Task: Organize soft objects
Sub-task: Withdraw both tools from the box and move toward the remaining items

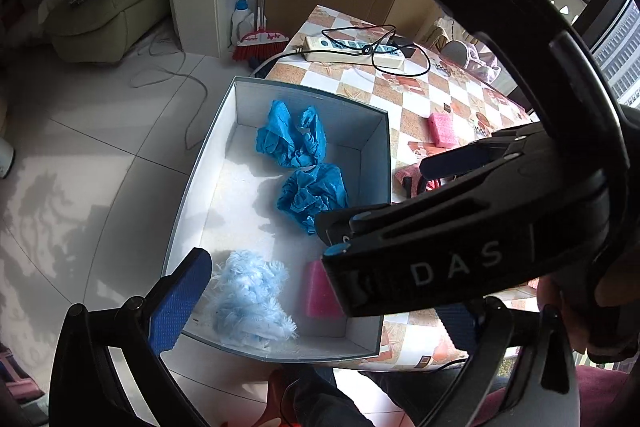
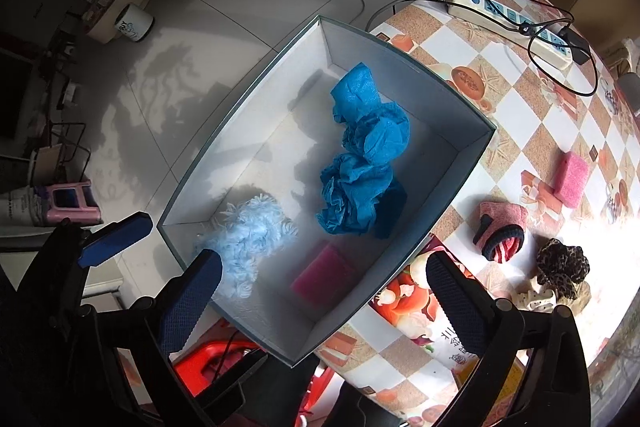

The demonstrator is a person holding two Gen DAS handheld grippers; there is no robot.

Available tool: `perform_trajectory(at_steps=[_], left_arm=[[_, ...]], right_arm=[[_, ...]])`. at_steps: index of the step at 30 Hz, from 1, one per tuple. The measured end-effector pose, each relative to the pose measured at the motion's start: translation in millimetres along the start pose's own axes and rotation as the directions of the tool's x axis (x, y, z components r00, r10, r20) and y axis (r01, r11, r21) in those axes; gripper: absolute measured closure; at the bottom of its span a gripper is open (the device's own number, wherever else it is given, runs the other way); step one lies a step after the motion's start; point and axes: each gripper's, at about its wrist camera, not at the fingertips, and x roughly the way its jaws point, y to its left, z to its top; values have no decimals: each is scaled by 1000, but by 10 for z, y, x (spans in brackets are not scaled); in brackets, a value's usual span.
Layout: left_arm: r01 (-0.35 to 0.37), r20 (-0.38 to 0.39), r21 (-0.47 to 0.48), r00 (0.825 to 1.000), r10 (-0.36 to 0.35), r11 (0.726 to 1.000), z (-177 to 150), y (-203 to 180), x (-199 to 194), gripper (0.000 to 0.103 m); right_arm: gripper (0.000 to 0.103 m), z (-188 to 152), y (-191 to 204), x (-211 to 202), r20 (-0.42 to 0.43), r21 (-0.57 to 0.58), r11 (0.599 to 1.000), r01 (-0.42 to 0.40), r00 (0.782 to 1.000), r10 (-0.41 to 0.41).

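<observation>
While both jaws stand wide and empty over the box [image 2: 460,163] | sock [image 2: 500,231] lies on table [image 2: 472,55] near right gripper [image 2: 324,287] | seems light, limp, not fragile | pinch its thick cuff | left gripper [image 1: 320,291] free

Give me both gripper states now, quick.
Left gripper: open, holding nothing.
Right gripper: open, empty, over the box.
</observation>
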Motion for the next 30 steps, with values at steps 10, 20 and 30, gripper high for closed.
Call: perform_trajectory(at_steps=[10,20,30], left_arm=[[-37,16,6,999,37,999,-175,-85,-232,0],[-163,-4,30,987,163,986,-239,-30,-392,0],[-235,-11,71,972,236,969,-259,-163,-500,0]], right_arm=[[0,-47,-96,72,-19,103,994,-28,999,30],[0,-37,-155,128,-22,164,985,-48,998,53],[0,-59,-216,82,8,183,978,-98,995,98]])
